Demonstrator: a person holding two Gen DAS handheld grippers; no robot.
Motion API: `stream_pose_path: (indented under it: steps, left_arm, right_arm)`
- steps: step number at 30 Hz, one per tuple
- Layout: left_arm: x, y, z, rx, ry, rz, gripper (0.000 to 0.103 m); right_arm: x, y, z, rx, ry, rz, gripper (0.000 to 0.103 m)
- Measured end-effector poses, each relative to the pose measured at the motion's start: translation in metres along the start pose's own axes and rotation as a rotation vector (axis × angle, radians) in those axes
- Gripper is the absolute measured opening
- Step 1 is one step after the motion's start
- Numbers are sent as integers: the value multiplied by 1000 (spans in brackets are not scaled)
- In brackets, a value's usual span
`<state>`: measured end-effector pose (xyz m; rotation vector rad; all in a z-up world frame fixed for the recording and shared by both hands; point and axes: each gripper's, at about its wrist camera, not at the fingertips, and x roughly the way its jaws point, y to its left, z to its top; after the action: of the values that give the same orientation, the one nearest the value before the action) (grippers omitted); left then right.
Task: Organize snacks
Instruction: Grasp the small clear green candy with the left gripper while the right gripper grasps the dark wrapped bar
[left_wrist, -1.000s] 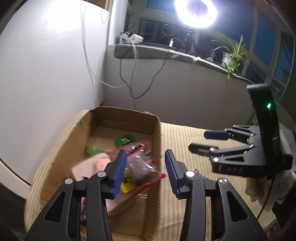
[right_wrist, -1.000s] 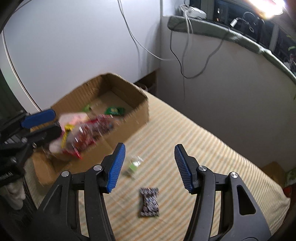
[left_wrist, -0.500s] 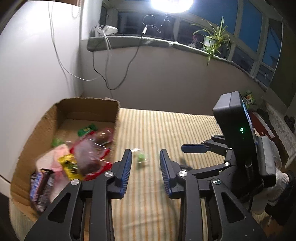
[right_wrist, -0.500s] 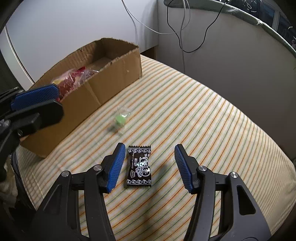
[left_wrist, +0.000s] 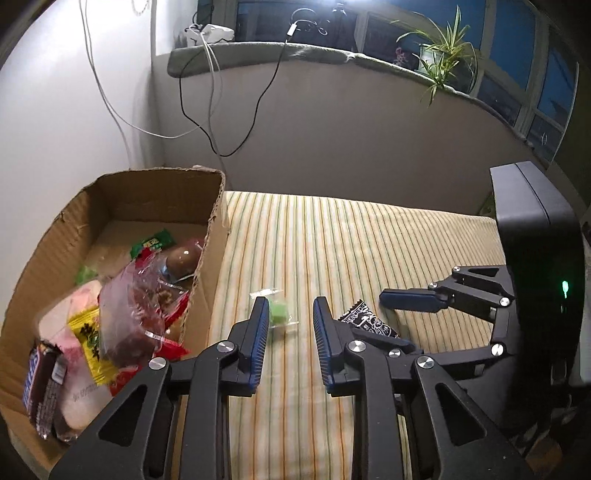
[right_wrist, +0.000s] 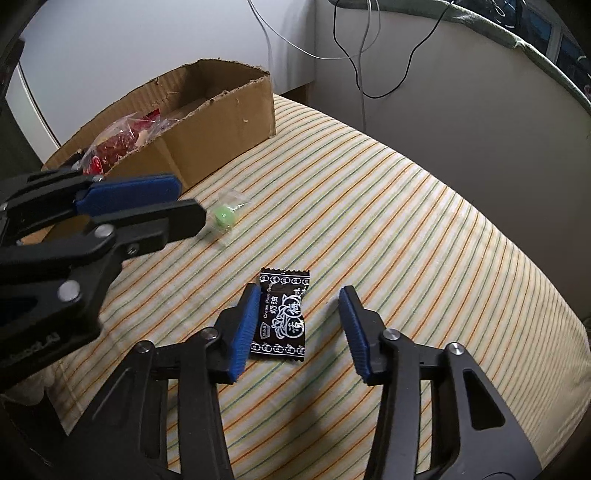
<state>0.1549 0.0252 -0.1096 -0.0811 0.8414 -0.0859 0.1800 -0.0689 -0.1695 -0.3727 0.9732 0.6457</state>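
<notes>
A: Start with the left wrist view. What do you make of it?

B: The left gripper has just been closing its jaws, but the blue pads are not pressing on anything yet. The green candy in its clear wrapper lies on the striped cloth just ahead of the tips, partly behind the left one. To the left of the claw sits the cardboard box, already holding a heap of snacks: a red-and-clear bag, a yellow packet and a green packet among them.

A: And the right wrist view?

B: The right gripper has also been narrowing, and it is likewise released, gripping nothing. The black cream plum candy packet lies flat between its tips, close against the left pad, with a clear gap to the right one.

A: So how far along?

B: I'd judge most of it done: the box is well stocked, and only these two sweets appear left on the cloth, each with a claw lined up on it.
</notes>
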Motion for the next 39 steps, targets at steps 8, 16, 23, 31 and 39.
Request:
stream_pose_path:
  steps: [8, 16, 23, 31, 39]
  left_arm:
    - [17, -13, -4, 38, 37, 26, 23]
    - [37, -18, 2, 45, 48, 94, 23]
    - [36, -21, -1, 81, 29, 95, 7]
    - [36, -22, -11, 102, 52, 24, 6]
    - [18, -15, -15, 43, 23, 96, 13]
  right_arm:
    - [-1, -11, -1, 2, -1, -20, 26]
    - [-5, -19, -5, -6, -2, -25, 26]
    - [-9, -22, -9, -8, -7, -44, 26]
    - [-9, -26, -12, 19, -29, -39, 26]
    - [-12, -30, -15, 13, -39, -32, 26]
